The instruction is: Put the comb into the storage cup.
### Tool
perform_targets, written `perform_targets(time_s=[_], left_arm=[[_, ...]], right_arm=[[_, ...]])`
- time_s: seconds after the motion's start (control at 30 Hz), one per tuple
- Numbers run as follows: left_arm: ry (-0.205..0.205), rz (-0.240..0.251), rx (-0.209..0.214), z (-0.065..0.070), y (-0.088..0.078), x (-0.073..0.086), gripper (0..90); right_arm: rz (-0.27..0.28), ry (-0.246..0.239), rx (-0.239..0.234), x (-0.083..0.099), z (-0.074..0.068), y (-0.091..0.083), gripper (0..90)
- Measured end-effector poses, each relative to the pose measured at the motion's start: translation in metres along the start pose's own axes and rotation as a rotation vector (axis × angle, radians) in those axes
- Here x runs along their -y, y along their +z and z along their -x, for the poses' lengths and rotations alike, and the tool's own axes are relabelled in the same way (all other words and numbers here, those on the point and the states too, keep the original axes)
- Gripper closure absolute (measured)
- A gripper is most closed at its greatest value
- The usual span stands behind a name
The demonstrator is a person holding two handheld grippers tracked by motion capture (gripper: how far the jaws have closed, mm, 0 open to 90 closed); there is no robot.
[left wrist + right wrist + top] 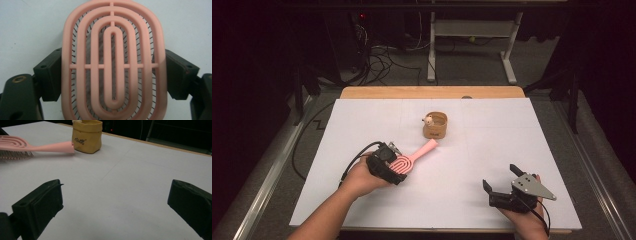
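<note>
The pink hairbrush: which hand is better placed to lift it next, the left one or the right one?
Left. The left gripper already has its fingers against both sides of the pink hairbrush head. The right gripper stands open over bare table, well apart from the brush, so it would probably need a long reach.

White table (362, 115) w/ wood far edge, person's left hand holding left gripper (388, 165) clamped on oval head of pink hairbrush (412, 157), handle angled twd small tan pouch (435, 126) just beyond, right gripper (502, 177) near front right, jaws apart, nothing between.
</note>
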State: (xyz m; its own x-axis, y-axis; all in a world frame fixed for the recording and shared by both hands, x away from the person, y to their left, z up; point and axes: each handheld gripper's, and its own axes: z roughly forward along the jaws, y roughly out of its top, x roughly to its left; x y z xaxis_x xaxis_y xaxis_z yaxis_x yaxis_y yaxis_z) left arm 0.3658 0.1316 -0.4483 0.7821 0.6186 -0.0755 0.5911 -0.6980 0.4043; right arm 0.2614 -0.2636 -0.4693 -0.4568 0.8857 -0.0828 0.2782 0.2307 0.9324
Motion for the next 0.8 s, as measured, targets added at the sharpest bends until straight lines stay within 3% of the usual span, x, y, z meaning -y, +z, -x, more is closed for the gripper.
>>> perform_targets(time_s=[0.37, 0.6, 0.8], left_arm=[[-0.005, -0.007, 0.019, -0.0024, 0.0002, -0.0003, 19.1], [0.001, -0.017, 0.003, 0.0008, -0.0001, -0.0016, 19.4], [-0.006, -0.013, 0.013, -0.0005, -0.0014, -0.0022, 19.6]], right_arm=[[0.003, -0.005, 0.000, -0.0005, -0.0007, -0.0003, 0.6], [0.006, -0.005, -0.002, -0.0008, -0.0012, -0.0012, 0.6], [0.000, -0.005, -0.004, -0.0001, -0.0013, 0.0002, 0.6]])
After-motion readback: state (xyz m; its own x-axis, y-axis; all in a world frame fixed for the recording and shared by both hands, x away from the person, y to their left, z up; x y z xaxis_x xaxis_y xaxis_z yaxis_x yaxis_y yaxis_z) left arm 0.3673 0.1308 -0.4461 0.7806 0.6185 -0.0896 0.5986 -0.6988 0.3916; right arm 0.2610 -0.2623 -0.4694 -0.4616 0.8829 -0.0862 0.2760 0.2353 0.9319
